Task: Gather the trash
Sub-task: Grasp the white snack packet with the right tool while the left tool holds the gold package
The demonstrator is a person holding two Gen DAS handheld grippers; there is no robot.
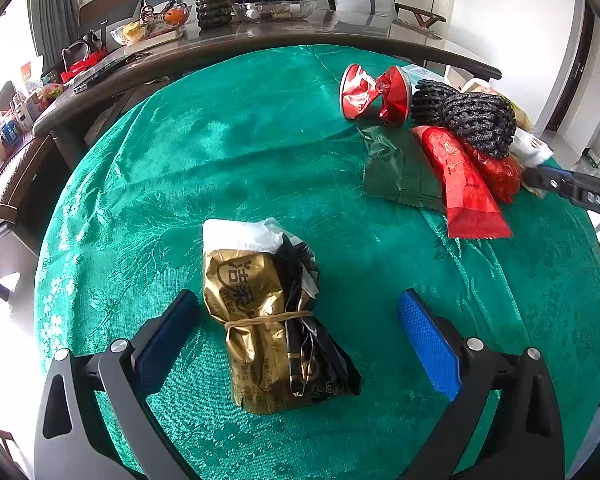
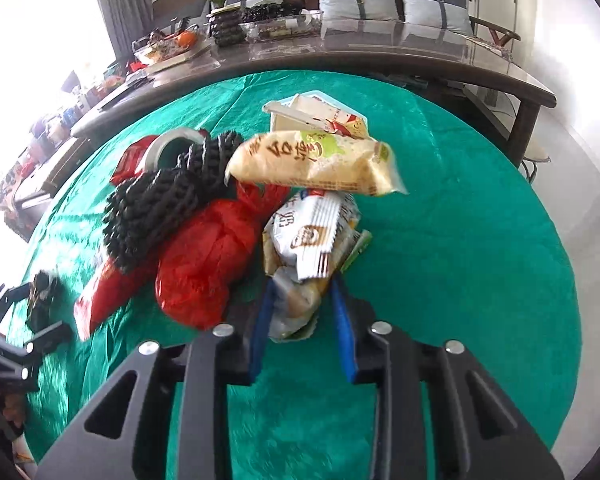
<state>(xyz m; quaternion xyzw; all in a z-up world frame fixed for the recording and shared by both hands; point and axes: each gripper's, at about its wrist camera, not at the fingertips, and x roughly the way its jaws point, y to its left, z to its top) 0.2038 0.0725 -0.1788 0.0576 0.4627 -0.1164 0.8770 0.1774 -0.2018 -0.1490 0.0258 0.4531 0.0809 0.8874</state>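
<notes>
Gold packet (image 1: 268, 320) lies btwn wide-apart left gripper (image 1: 300, 320) fingers

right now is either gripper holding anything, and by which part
Right gripper pinches the pale snack wrapper by its near end. Left gripper is open around the gold bag, gripping nothing.

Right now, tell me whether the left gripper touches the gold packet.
Apart. The left wrist view shows green tablecloth between each open finger of the left gripper and the gold packet.

left wrist: low over table (image 1: 180, 160) | right wrist: close | shared: trash pile (image 2: 204, 240)
</notes>
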